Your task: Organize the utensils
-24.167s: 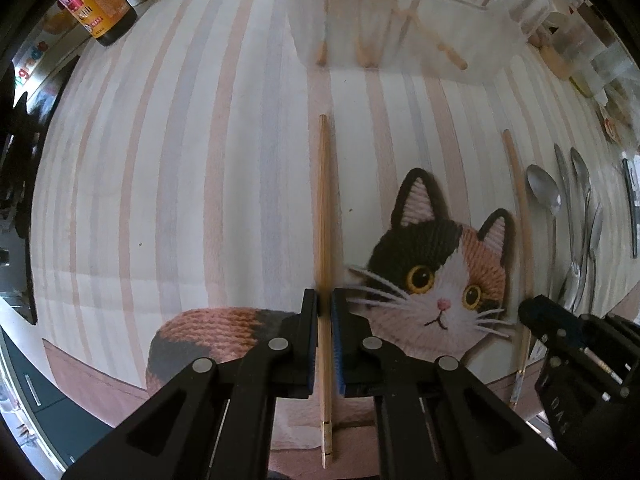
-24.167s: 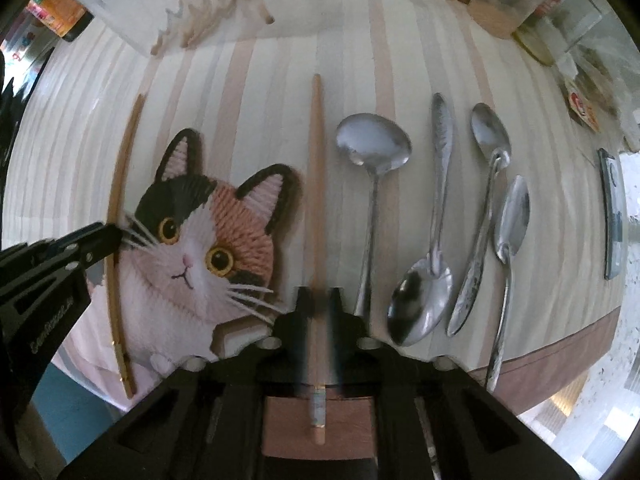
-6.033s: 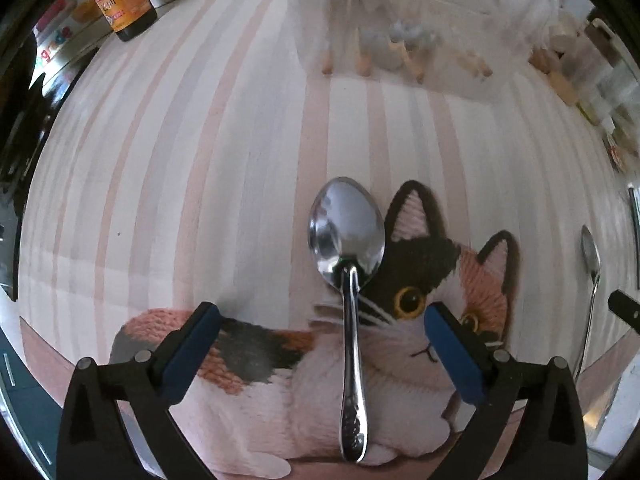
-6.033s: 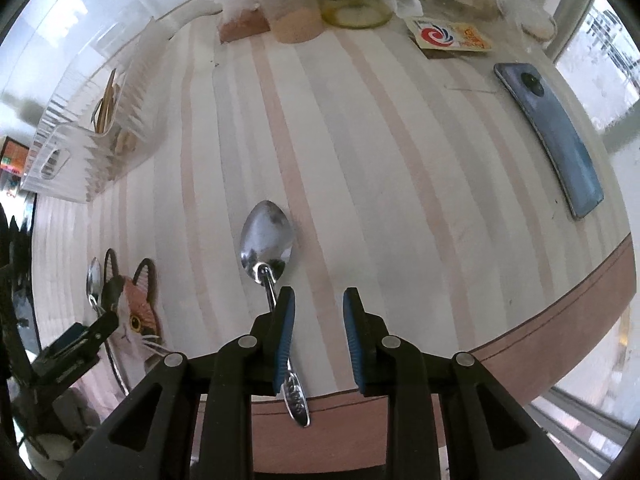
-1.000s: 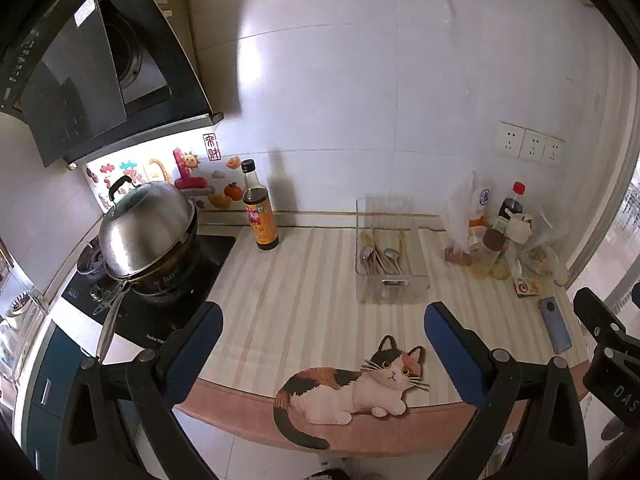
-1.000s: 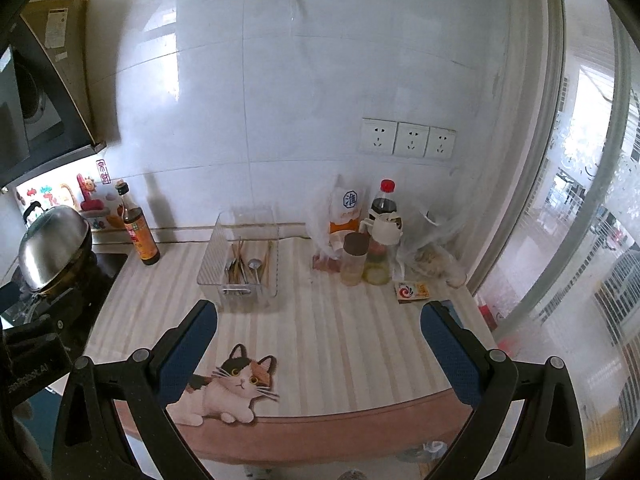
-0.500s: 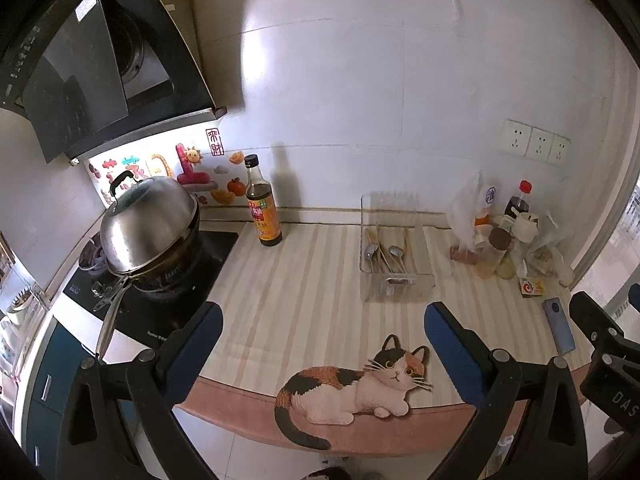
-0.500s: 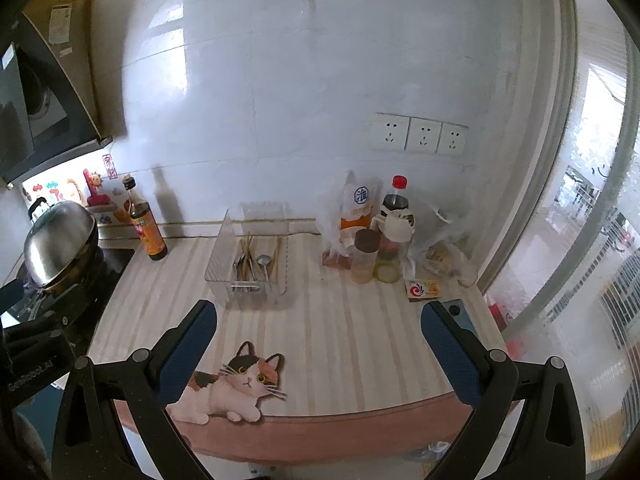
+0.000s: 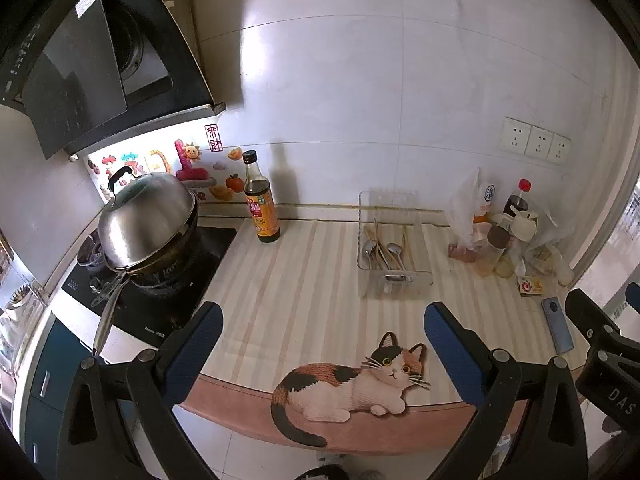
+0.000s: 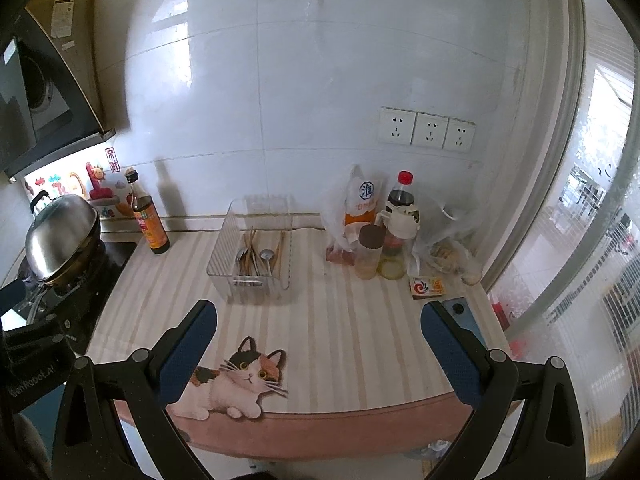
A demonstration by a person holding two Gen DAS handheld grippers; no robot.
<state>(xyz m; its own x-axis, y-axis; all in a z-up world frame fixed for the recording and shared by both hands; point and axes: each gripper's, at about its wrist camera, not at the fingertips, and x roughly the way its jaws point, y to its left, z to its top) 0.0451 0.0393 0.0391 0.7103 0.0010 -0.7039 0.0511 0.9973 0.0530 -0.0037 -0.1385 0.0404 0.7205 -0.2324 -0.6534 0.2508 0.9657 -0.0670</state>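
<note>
Left wrist view looks down from well back of the bench (image 9: 304,292), with the left tongs (image 9: 324,348) spread wide and holding nothing; only their blue-padded fingers (image 9: 192,344) and black arms show, the rest cut off at the lower edge. Beyond the cat-shaped mat (image 9: 352,388) at the bench's near edge stands the clear utensil tray (image 9: 394,276), and inside it lie the spoons (image 9: 394,249) and chopsticks (image 9: 378,246), heaped so that their count is hard to make out through the ribbed wall. Left of the tray stand a dark sauce bottle (image 9: 262,206) and, further left, a lidded steel pot (image 9: 146,224) on the black hob. Right of the tray a cluster of bottles and bags (image 9: 500,236) overlap and cannot be told apart cleanly. A phone (image 9: 558,328) right of the mat is partly hidden by the other tool's black body.

From the right wrist view the right tongs (image 10: 320,344) are likewise spread wide and empty, above the mat (image 10: 236,380), well apart from the tray (image 10: 256,252). The phone (image 10: 460,312) is mostly hidden behind the right finger.
</note>
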